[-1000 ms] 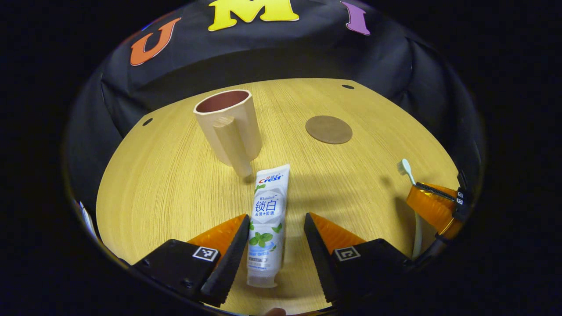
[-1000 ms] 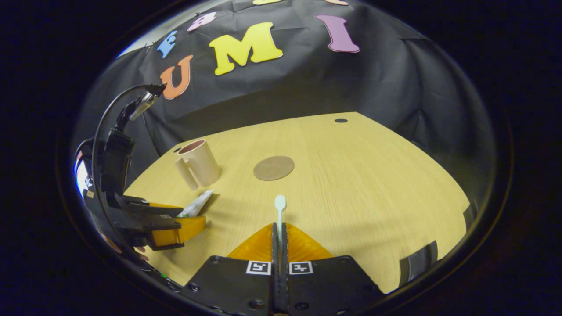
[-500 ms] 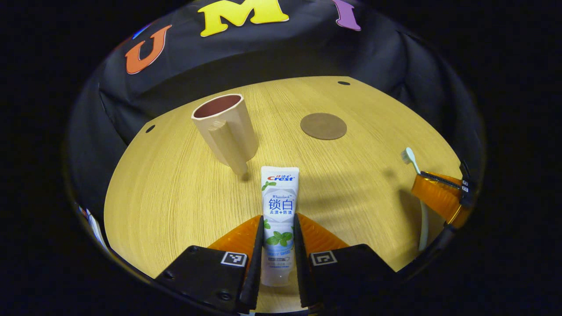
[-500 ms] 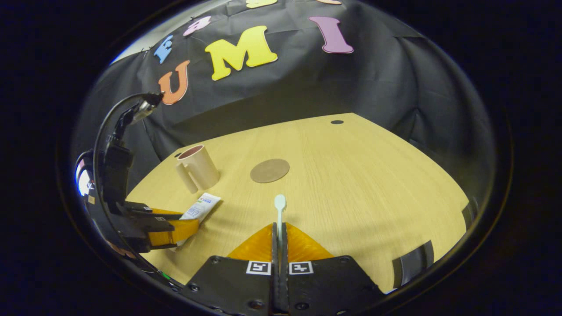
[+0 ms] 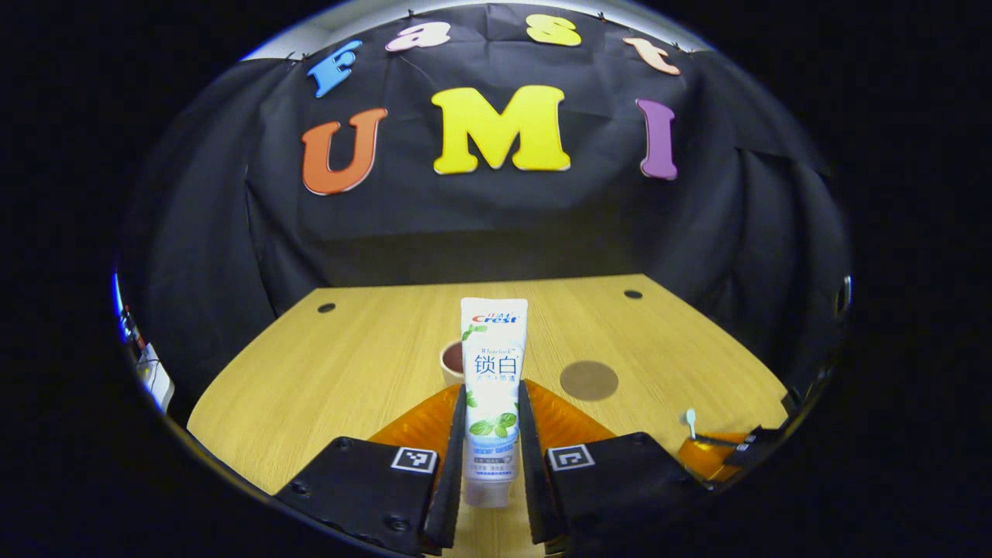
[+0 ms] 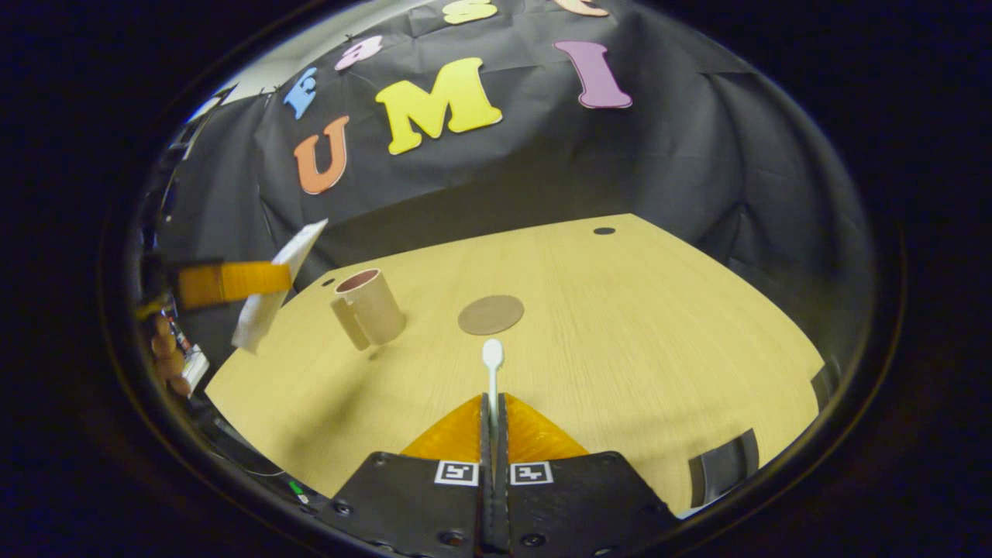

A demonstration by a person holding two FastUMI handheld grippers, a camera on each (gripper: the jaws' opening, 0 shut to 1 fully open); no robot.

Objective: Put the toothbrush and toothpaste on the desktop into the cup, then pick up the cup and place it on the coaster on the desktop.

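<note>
My left gripper [image 5: 491,397] is shut on the white toothpaste tube [image 5: 493,372], which stands up between its fingers, lifted off the table. Behind the tube peeks the beige cup [image 5: 451,361]; the brown round coaster [image 5: 589,380] lies to its right. In the right gripper view the cup [image 6: 370,307] stands upright left of the coaster [image 6: 490,314], and the left gripper [image 6: 232,280] holds the toothpaste [image 6: 275,285] in the air at far left. My right gripper [image 6: 493,407] is shut on the pale toothbrush [image 6: 492,370], whose head points forward above the table.
The wooden table [image 6: 635,325] has small dark holes near its far edge [image 6: 604,231]. Black cloth walls the booth behind it. A person's hand [image 6: 164,349] shows at the far left. The right gripper with the toothbrush [image 5: 709,449] appears at the lower right of the left gripper view.
My left gripper closed on the toothpaste and lifted it high off the table, tilting up toward the wall. The right gripper rose slightly with the toothbrush.
</note>
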